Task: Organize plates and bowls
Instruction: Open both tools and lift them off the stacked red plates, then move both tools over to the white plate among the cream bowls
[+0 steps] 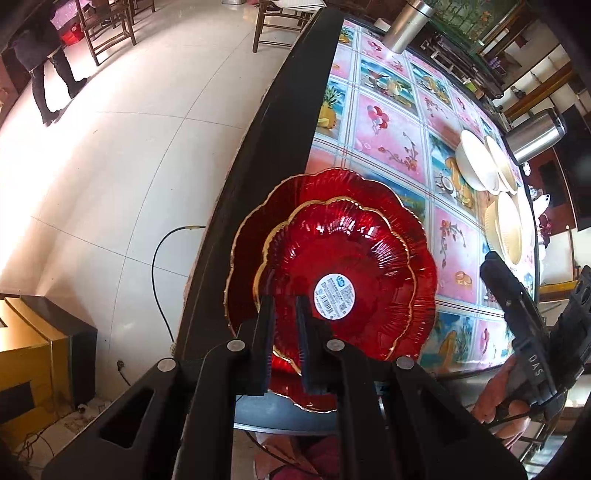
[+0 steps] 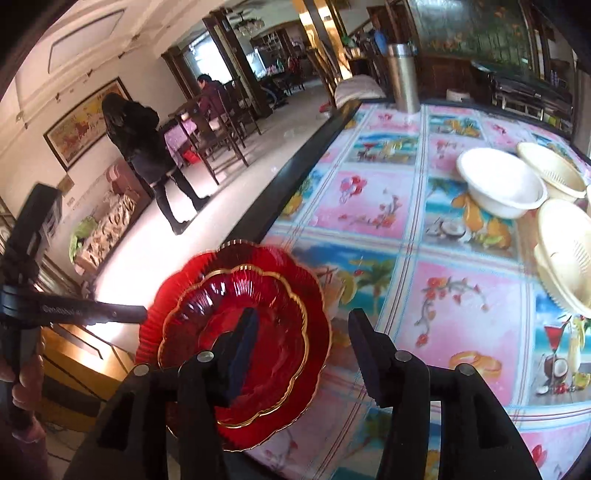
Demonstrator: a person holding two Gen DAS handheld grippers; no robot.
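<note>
Dining room with tiled floor, counter (image 2: pixel 424 229) under a fruit-print cloth, two nested red plates (image 1: pixel 351 258) at its near edge, left hand-held gripper (image 1: pixel 284 306) clenched on the plates' rim, right hand-held gripper (image 2: pixel 303 328) released above them, white bowls (image 2: pixel 502 184) well apart.

Two red plates (image 2: pixel 236 339) stacked; three cream bowls (image 2: pixel 502 184); two steel flasks (image 1: pixel 406 26)

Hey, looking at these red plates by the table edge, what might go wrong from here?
The large red plate overhangs the dark table edge, so it might tip off. The small red plate sits loose on it and may slide. The left gripper seems shut on the plates' rim; the right gripper is open.
</note>
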